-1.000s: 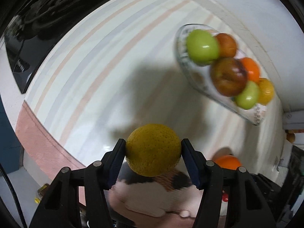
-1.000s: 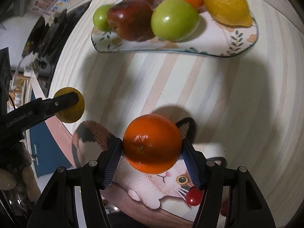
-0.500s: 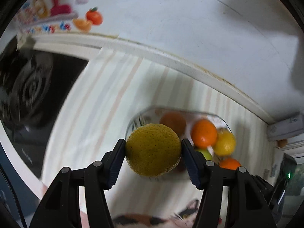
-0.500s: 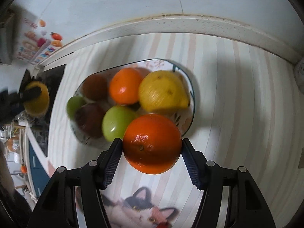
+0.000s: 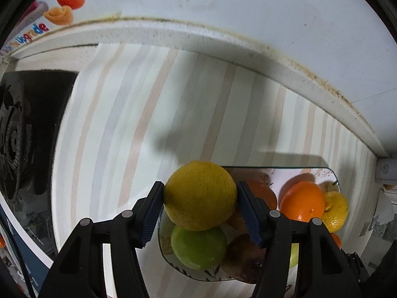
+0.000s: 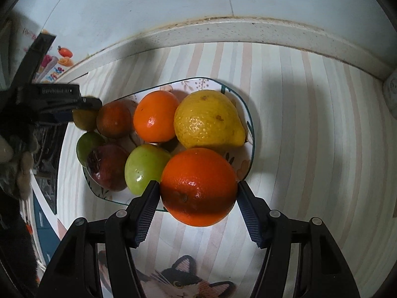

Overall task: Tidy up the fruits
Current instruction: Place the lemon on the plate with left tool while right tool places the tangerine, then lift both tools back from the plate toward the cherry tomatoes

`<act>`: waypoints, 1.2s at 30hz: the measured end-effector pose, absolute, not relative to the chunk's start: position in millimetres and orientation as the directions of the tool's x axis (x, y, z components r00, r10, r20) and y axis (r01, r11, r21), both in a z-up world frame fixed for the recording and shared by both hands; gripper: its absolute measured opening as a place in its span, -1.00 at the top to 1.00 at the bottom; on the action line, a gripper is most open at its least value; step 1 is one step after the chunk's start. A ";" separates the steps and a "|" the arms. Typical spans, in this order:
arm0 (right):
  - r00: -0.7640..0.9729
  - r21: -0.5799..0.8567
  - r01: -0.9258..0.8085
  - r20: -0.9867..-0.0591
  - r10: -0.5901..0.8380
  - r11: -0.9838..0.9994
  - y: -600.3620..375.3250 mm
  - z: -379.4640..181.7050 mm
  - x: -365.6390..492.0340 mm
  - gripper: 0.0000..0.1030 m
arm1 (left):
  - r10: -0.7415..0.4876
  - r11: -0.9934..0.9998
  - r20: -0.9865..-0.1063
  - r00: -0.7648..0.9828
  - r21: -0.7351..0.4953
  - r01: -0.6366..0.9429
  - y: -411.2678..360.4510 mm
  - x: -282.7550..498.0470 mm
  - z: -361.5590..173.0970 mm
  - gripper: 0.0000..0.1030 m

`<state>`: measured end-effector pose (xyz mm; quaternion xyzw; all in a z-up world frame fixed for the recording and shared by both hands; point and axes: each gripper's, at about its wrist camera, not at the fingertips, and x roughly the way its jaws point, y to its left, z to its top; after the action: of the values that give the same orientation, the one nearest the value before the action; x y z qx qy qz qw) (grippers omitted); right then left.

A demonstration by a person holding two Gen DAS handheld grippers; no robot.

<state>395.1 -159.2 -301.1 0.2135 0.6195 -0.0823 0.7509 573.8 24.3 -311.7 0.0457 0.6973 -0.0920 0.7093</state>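
My left gripper (image 5: 200,196) is shut on a yellow-green citrus fruit (image 5: 200,195) and holds it above the left end of the glass fruit plate (image 5: 320,172). My right gripper (image 6: 198,187) is shut on an orange (image 6: 198,186) and holds it over the plate's near edge (image 6: 250,124). The plate holds a lemon (image 6: 208,119), an orange (image 6: 155,116), a darker orange (image 6: 113,119), two green apples (image 6: 146,166), and a dark red fruit (image 6: 108,167). The left gripper with its fruit shows at the left of the right wrist view (image 6: 84,118).
The plate sits on a striped mat (image 5: 139,114) against a white wall ledge (image 5: 285,67). A black stove burner (image 5: 17,134) lies to the left. A cat picture (image 6: 183,280) is on the mat's near part.
Both grippers have moved in toward the plate with their fruits. The left one now hangs over the plate's left end, the right one over its near edge.
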 end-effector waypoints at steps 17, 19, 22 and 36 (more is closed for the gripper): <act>0.258 0.248 0.416 -0.955 0.147 0.875 -171.6 -265.1 386.1 -0.80 | -0.078 0.984 -0.990 0.118 -0.058 0.169 34.7 540.2 -263.5 -0.63; 0.252 0.225 0.407 -0.959 0.128 0.885 -171.9 -257.8 384.3 -0.82 | -0.048 0.985 -0.984 0.171 -0.018 0.172 34.3 521.5 -249.8 -0.65; 0.240 0.172 0.372 -0.967 0.084 0.912 -169.1 -243.8 378.8 -0.85 | -0.032 0.987 -0.973 0.231 0.006 0.160 30.9 495.4 -235.4 -0.65; 0.305 0.074 0.213 -0.952 0.006 0.974 -145.6 -164.1 307.9 -0.85 | -0.041 0.991 -0.919 0.393 0.011 0.130 28.3 356.5 -172.8 -0.65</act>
<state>307.9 -145.6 -164.1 0.0934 0.5858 -0.0646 0.8024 356.5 28.3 -172.8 0.0406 0.5486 -0.0515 0.8335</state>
